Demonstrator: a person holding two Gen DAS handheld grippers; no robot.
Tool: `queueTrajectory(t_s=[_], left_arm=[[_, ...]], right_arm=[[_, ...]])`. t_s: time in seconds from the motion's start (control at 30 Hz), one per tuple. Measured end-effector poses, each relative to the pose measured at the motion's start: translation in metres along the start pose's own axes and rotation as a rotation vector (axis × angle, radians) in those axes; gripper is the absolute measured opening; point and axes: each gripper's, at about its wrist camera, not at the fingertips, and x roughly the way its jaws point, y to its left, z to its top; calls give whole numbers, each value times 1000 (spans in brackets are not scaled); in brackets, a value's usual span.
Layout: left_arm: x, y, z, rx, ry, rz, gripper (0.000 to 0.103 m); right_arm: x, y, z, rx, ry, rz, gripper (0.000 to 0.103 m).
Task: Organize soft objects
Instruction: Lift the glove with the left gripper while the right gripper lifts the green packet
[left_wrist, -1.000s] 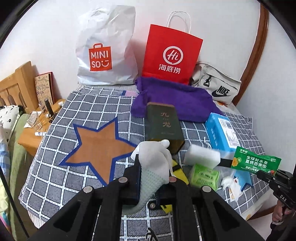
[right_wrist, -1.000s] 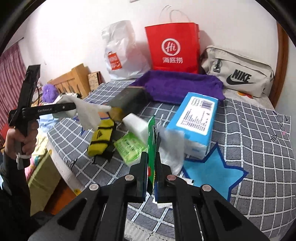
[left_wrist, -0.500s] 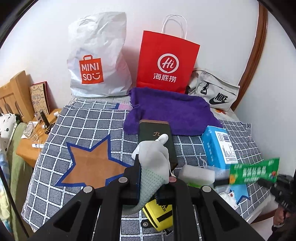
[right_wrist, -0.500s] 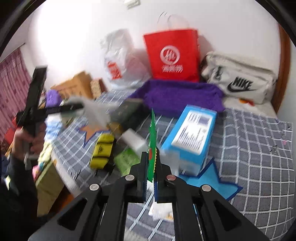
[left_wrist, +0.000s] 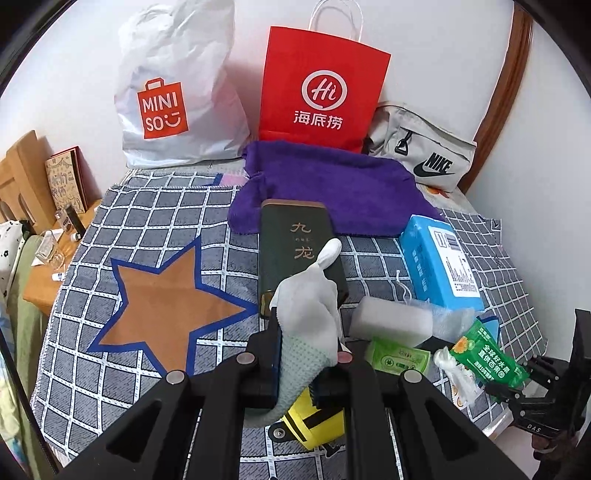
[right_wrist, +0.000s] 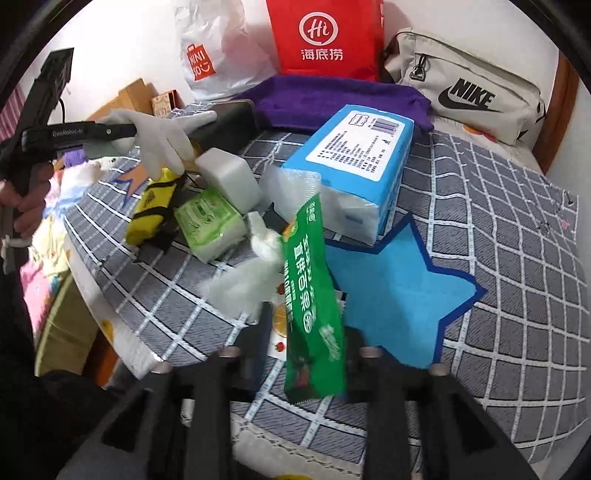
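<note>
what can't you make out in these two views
- Left wrist view: the yellow pouch is half hidden behind the left tongs and the white glove they pinch.
- Right wrist view: the sheet with fruit pictures lies mostly under the green packet; its print is unreadable.
- Right wrist view: the right tongs are blurred as they open around the packet.

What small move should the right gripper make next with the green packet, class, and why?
Probably lift the right gripper straight back and clear. Its jaws are opening, and the green packet between them already lies loose and tilted over the checked blanket beside the blue tissue pack, so dragging sideways could snag it.
</note>
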Motion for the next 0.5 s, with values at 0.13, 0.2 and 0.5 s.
queueTrajectory(t_s=[0.13, 0.2, 0.5], left_arm=[[5, 1, 0, -4, 15, 7, 11], [7, 1, 0, -8, 20, 5, 11], [11, 0, 3, 1, 25, 0, 11]], right_arm=[[6, -7, -1, 32, 7, 21, 31], [9, -8, -3, 33, 19, 35, 16], [-8, 0, -1, 1, -44, 29, 11]])
